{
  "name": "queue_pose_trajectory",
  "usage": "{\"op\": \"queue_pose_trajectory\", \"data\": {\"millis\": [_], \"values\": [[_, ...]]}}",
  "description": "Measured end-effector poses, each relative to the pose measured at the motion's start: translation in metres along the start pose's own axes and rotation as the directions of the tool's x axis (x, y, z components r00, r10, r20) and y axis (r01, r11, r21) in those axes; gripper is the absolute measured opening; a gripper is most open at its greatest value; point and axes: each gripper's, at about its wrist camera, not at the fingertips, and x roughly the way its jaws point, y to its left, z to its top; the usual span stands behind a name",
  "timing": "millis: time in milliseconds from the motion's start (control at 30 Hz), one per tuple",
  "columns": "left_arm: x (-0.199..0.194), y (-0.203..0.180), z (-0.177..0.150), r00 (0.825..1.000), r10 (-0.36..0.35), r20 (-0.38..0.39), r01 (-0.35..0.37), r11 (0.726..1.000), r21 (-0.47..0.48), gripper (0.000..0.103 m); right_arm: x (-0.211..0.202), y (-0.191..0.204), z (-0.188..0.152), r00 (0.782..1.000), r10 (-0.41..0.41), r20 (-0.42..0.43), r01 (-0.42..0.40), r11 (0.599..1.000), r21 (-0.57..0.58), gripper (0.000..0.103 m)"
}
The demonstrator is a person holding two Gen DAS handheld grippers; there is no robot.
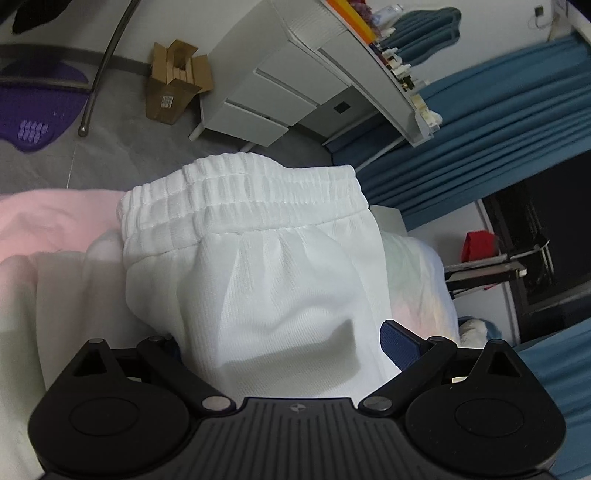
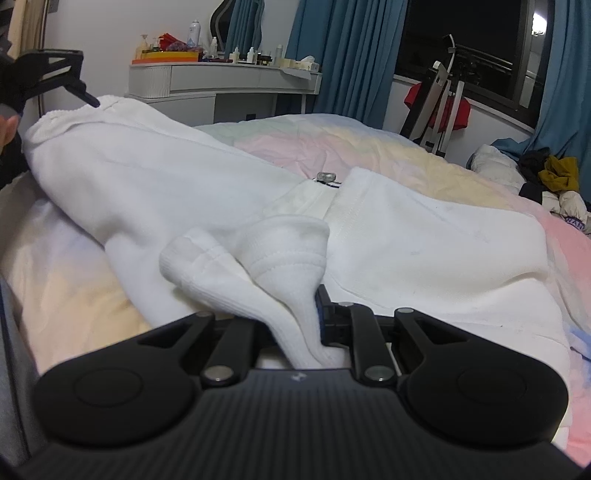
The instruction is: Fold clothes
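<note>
White sweatpants [image 2: 155,173] lie stretched across the bed [image 2: 369,144], thick knit fabric with a gathered elastic waistband [image 1: 240,192] at one end and ribbed cuffs [image 2: 280,254] at the other. In the right wrist view the left gripper [image 2: 86,96] sits at the far left, raising the waistband corner off the bedding; in its own view a bulge of white fabric fills the gap between its blue pads [image 1: 400,345], so the left gripper is pinching the sweatpants just below the waistband. From there the pants run down to the right, where the right gripper [image 2: 295,332] is pressed together on one ribbed cuff, the cuff flaring out above its fingers. A second white garment [image 2: 443,236] lies flat just beside the cuffs, touching the pants, with a small clear object [image 2: 327,176] near its upper edge. The bed wears a pastel cover in pink, yellow and pale blue. Behind it stands a grey dressing surface [image 2: 221,79] crowded with bottles [image 2: 194,33], then blue curtains [image 2: 347,55] framing a dark window [image 2: 461,33], a folding rack [image 2: 436,107] with something red on it, and a heap of clothes [image 2: 550,177] at the far right. The left wrist view also shows a cardboard box [image 1: 177,81] on the grey floor.
</note>
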Motion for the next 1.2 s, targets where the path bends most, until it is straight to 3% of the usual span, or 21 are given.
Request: {"op": "queue_pose_trajectory", "data": {"millis": [233, 400, 433, 533, 567, 733, 833, 933, 1000, 1100, 1200], "values": [[-0.005, 0.006, -0.001, 0.999, -0.035, -0.006, 0.035, 0.999, -0.028, 0.098, -0.007, 0.001, 0.004, 1.0, 0.018, 0.021, -0.018, 1.0, 0.021, 0.043], [-0.002, 0.007, -0.001, 0.999, -0.03, -0.013, 0.03, 0.999, -0.03, 0.098, -0.011, -0.002, 0.01, 0.998, 0.056, 0.011, -0.056, 0.996, 0.072, 0.045], [-0.001, 0.007, -0.001, 0.999, -0.029, -0.015, 0.029, 0.999, -0.028, 0.098, -0.013, -0.003, 0.011, 0.998, 0.068, 0.011, -0.068, 0.994, 0.083, 0.049], [0.0, 0.006, -0.002, 1.0, -0.025, -0.018, 0.025, 0.999, -0.023, 0.098, -0.013, -0.004, 0.01, 0.99, 0.137, 0.01, -0.138, 0.984, 0.109, 0.076], [0.0, 0.006, -0.002, 1.0, -0.025, -0.017, 0.024, 0.999, -0.022, 0.098, -0.012, -0.003, 0.01, 0.988, 0.156, 0.008, -0.155, 0.981, 0.115, 0.078], [0.004, 0.006, -0.001, 1.0, -0.016, -0.024, 0.016, 1.0, -0.019, 0.098, -0.024, -0.012, 0.018, 0.98, 0.189, 0.06, -0.197, 0.963, 0.186, 0.078], [0.009, 0.012, 0.002, 0.998, -0.03, -0.051, 0.027, 0.998, -0.057, 0.097, -0.042, -0.036, 0.024, 0.963, 0.22, 0.157, -0.26, 0.914, 0.312, 0.078], [0.01, 0.018, 0.002, 0.997, -0.045, -0.055, 0.04, 0.995, -0.093, 0.097, -0.052, -0.061, 0.021, 0.959, 0.181, 0.22, -0.261, 0.867, 0.424, 0.078], [0.01, 0.016, 0.0, 0.998, -0.042, -0.052, 0.037, 0.996, -0.086, 0.097, -0.044, -0.07, 0.015, 0.975, 0.14, 0.175, -0.207, 0.86, 0.467, 0.078], [0.011, 0.011, -0.002, 0.999, -0.028, -0.042, 0.025, 0.998, -0.054, 0.094, -0.012, -0.073, 0.002, 0.991, 0.133, 0.01, -0.12, 0.855, 0.505, 0.078], [0.012, 0.008, -0.001, 0.999, -0.02, -0.026, 0.019, 0.999, -0.033, 0.083, 0.0, -0.073, -0.007, 0.99, 0.139, -0.012, -0.112, 0.843, 0.527, 0.078]]}}
